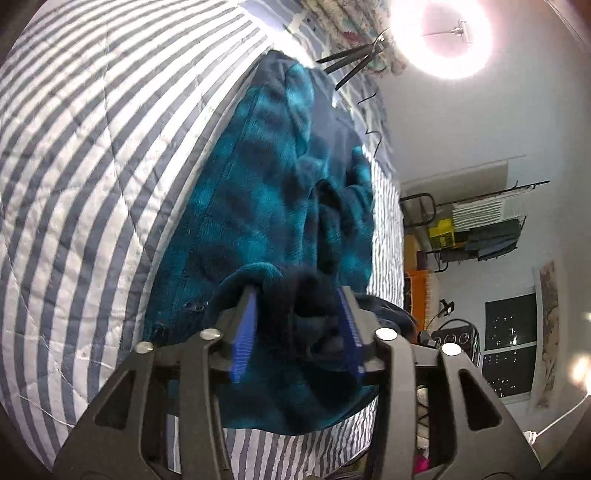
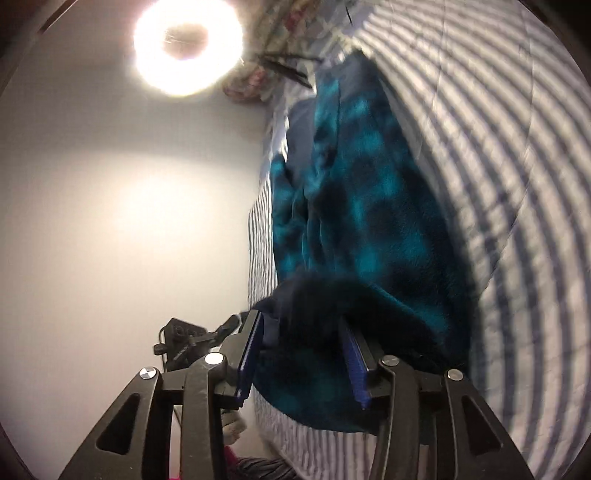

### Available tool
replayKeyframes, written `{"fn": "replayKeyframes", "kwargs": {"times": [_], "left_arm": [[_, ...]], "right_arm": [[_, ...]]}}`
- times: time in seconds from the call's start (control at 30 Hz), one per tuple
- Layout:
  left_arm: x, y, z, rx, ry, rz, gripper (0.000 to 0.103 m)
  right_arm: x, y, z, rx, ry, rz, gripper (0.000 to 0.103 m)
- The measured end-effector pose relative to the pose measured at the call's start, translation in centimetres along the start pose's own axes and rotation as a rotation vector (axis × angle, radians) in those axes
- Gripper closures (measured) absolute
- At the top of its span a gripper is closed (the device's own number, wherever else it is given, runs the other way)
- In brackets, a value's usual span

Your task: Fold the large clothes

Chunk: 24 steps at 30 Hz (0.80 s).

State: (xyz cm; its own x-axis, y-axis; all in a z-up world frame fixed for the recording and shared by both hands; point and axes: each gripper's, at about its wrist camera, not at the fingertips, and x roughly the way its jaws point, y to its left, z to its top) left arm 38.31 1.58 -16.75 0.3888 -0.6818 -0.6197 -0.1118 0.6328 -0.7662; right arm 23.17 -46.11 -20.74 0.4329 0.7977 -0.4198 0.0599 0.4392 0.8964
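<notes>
A fleecy teal and navy checked garment lies stretched along a grey and white striped quilt. Its near edge is bunched into a dark fold. My left gripper is at that fold with its blue pads parted, and the cloth sits loosely between them and drapes over the tips. In the right wrist view the same garment runs away over the quilt. My right gripper also stands open, with the dark hem lying between its pads.
A bright ring light on a tripod stands at the far end of the bed beside a floral pillow. A rack with clothes and boxes and a dark window lie beyond the bed edge. A black device sits near a pale wall.
</notes>
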Motion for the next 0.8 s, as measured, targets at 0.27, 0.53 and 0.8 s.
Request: {"fn": "replayKeyframes", "kwargs": {"times": [0.27, 0.53, 0.8], "left_arm": [[-0.7, -2.1, -0.5, 0.327, -0.042, 0.185, 0.057], [3.5, 0.8, -1.7, 0.365, 0.062, 0.24, 0.057], [3.7, 0.3, -2.5, 0.351, 0.069, 0.221, 0.091]], "right_arm": [[-1.0, 2.7, -1.6, -0.342, -0.008, -0.268, 0.058], [2.3, 1.8, -2.9, -0.427, 0.052, -0.427, 0.058], [3.0, 3.0, -3.7, -0.476, 0.032, -0.469, 0.103]]}}
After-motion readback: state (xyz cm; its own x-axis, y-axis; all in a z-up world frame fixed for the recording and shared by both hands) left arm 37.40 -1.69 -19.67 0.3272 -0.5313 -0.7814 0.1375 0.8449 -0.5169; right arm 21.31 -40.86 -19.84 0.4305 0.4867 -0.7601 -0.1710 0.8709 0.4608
